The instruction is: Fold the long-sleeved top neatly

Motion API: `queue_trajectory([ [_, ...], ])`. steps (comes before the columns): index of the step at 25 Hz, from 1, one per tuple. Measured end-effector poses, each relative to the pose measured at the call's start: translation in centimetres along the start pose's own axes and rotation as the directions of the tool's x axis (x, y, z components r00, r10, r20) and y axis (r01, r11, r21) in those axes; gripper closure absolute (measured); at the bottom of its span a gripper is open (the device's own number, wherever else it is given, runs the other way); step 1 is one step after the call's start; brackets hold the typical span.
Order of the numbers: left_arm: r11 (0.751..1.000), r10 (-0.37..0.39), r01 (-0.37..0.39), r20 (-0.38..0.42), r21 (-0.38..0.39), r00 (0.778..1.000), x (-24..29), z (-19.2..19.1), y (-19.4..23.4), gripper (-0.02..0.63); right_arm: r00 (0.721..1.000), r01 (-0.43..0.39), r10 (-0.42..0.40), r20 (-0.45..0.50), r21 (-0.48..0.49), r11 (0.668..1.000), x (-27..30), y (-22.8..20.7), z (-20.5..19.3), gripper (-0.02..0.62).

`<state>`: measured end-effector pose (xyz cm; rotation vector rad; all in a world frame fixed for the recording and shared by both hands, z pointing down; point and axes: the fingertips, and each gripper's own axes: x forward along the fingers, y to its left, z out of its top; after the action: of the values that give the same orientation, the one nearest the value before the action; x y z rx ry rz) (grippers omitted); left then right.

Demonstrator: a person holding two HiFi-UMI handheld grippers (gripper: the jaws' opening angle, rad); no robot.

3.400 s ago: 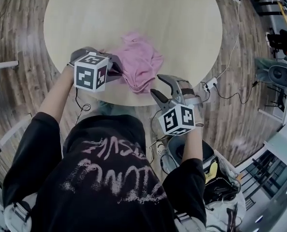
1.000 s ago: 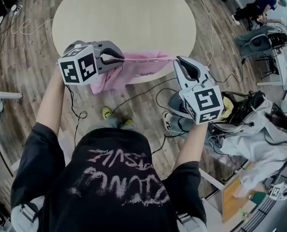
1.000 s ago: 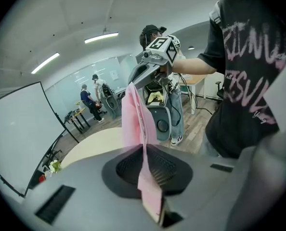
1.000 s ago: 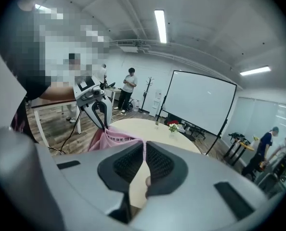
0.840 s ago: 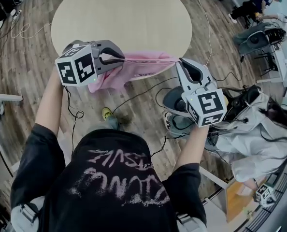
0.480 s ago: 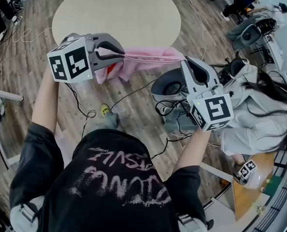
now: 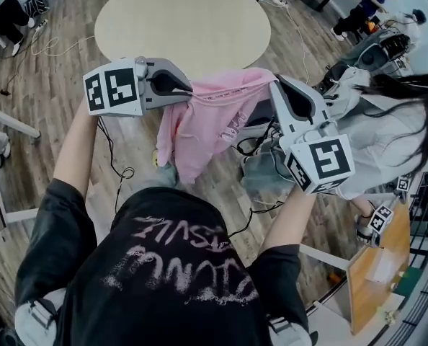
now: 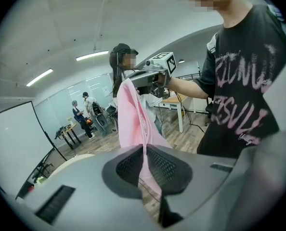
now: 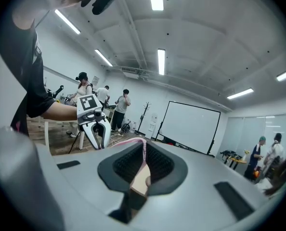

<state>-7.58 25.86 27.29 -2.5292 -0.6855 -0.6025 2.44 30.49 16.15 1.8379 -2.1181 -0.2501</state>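
Note:
The pink long-sleeved top [image 7: 207, 125] hangs in the air between my two grippers, clear of the round table [image 7: 185, 20] and above the wooden floor. Its upper edge is stretched from one gripper to the other, and the body drops below in loose folds. My left gripper [image 7: 189, 90] is shut on the left end of that edge; in the left gripper view the pink cloth [image 8: 133, 124] runs out from between the jaws [image 8: 144, 150]. My right gripper [image 7: 275, 85] is shut on the right end, with a thin pink hem [image 9: 133, 141] pinched in its jaws [image 9: 144, 153].
A person in a grey jacket [image 7: 387, 121] sits close on the right. Cables [image 7: 120, 171] trail over the floor below the top. A wooden desk [image 7: 376, 265] is at the lower right. Other people and a white screen [image 9: 188, 126] stand farther off.
Both grippers carried the top up and back off the table edge. It was bunched and half on the table; now it hangs free and longer between them.

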Motion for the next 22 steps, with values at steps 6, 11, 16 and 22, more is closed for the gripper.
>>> queue_trajectory([
  [6, 0.998, -0.014, 0.019, 0.072, -0.06, 0.997, 1.9, -0.2, -1.6, 0.566, 1.0, -0.01, 0.01, 0.002, 0.016, 1.0, 0.6, 0.5, 0.2, 0.574],
  [11, 0.998, -0.001, 0.009, 0.119, -0.066, 0.993, 3.2, 0.6, -2.1, 0.546, 1.0, 0.004, -0.003, -0.002, 0.036, 0.999, 0.9, 0.1, -0.3, 0.574],
  [16, 0.997, 0.031, -0.022, 0.142, -0.069, 0.989, 4.2, 1.5, -1.5, 0.532, 1.0, 0.014, -0.014, -0.005, 0.054, 0.998, 1.2, -0.2, -0.7, 0.574],
  [22, 0.982, 0.168, -0.155, 0.131, -0.107, 0.977, 4.6, 0.4, 0.7, 0.442, 1.0, 0.023, -0.022, -0.008, 0.075, 0.997, 1.6, -0.4, -1.0, 0.574],
])
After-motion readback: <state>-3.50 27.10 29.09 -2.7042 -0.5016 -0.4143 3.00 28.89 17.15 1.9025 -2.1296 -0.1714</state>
